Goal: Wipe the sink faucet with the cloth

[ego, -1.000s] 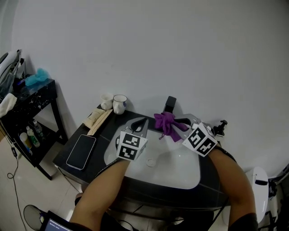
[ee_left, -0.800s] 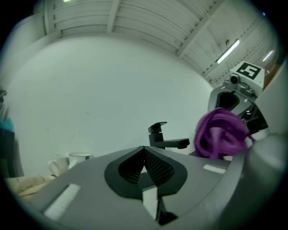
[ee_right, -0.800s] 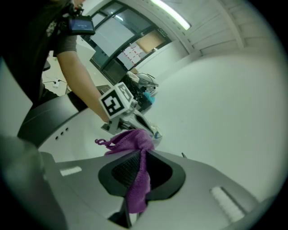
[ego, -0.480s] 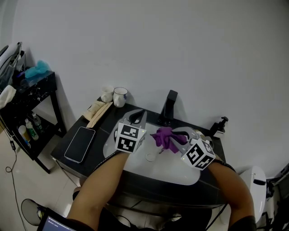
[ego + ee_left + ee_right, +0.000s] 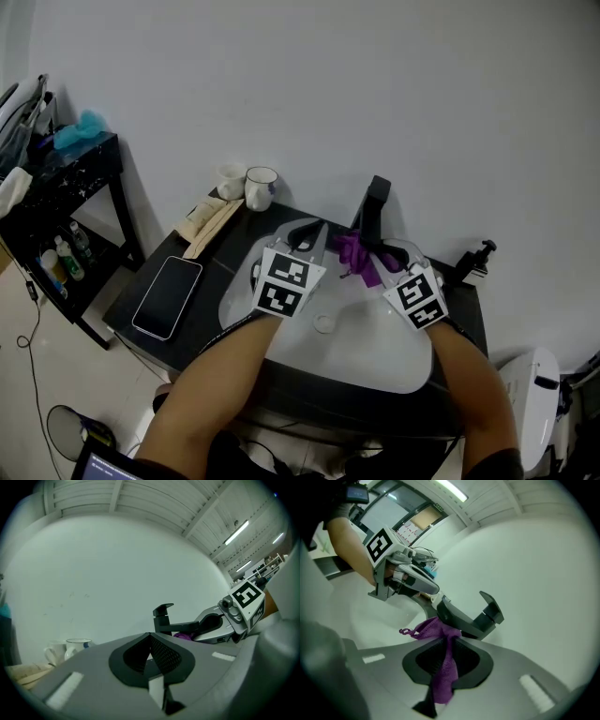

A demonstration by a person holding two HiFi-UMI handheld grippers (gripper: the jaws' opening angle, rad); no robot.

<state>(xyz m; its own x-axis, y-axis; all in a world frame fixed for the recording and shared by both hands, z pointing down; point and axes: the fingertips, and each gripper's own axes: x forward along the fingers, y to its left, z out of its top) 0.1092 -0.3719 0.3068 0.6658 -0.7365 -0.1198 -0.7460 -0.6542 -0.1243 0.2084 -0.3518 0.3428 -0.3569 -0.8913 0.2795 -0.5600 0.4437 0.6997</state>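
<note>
White wall behind; dark table point(image 5: 214, 277) carries a white sink point(image 5: 375, 361).

Left claw point(image 5: 309, 234): its own view shows the jaws drawn together with nothing between them. It hangs over the basin, and the faucet point(image 5: 373, 211) is ahead of it and to its right, near but apart.

Faucet: black upright column. The spout's long axis runs from the column out over the basin, towards the person.

Cloth point(image 5: 359, 255): purple, bunched against the spout just ahead of the right claw's tips.

Right claw point(image 5: 380, 255): clamped on the cloth, which trails down between its jaws.

Judgement: the right claw is the nearer. The wipe turns on sliding the cloth along the spout's length, not across it.
</note>
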